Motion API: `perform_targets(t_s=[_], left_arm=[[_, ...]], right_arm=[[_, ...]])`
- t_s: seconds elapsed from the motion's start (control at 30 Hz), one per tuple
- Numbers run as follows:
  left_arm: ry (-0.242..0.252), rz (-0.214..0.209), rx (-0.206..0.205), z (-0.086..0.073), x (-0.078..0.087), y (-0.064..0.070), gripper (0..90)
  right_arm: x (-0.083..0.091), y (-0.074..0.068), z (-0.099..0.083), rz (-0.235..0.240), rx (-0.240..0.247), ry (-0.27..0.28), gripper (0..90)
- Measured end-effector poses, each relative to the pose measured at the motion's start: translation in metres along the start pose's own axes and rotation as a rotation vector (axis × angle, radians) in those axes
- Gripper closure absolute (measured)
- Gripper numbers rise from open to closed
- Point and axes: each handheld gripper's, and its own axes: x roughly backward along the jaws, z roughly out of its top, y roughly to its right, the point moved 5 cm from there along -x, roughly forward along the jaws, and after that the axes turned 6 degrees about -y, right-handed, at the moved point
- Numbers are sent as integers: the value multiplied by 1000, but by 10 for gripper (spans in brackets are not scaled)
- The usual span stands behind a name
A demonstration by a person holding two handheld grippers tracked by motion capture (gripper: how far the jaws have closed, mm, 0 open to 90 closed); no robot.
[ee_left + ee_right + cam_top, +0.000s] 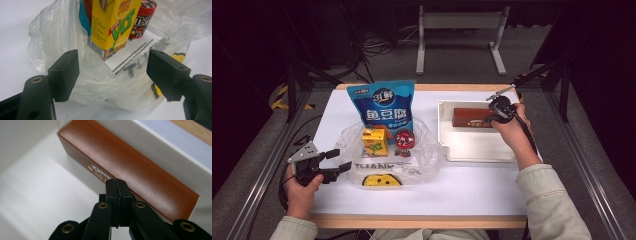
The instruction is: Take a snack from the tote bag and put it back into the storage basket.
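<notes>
Our right claw [117, 185] is pressed fully closed, empty, against the long brown cardboard box [130, 167] in the white plastic tray [472, 150]; our left claw [112, 72] gapes wide before the clear plastic bag [100, 82].

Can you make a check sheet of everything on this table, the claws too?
Surface: white table top with a wooden edge.
Job's things: brown box lying in the white tray; clear plastic bag holding a yellow drink carton and a red candy tub.
Clutter: blue snack pouch standing behind the bag.
Grippers: left claw open, facing the bag; right claw shut, its tip at the brown box, gripping nothing.
Cables: black cable along the right forearm; loose cables on the floor.
Surroundings: dark room, grey floor, white stand beyond the table.
</notes>
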Motion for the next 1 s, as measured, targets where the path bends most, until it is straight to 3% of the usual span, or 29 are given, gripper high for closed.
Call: perform_targets(t_s=[0.2,0.23,0.43,0.7,0.8,1.0], left_arm=[[3,4,4,0,0,0,269],[3,4,4,0,0,0,269],[5,5,2,-1,-1,1,268],[2,11,5,-2,0,1,268],[6,18,1,-1,-1,1,268],[3,20,-8,0,-1,1,268]], right_arm=[[29,-10,12,109,-29,125,763],[29,-10,12,109,-29,125,763],[52,-24,25,182,15,238,589],[75,-44,46,245,34,328,455],[79,-49,50,256,45,346,445],[89,-65,62,330,87,402,408]])
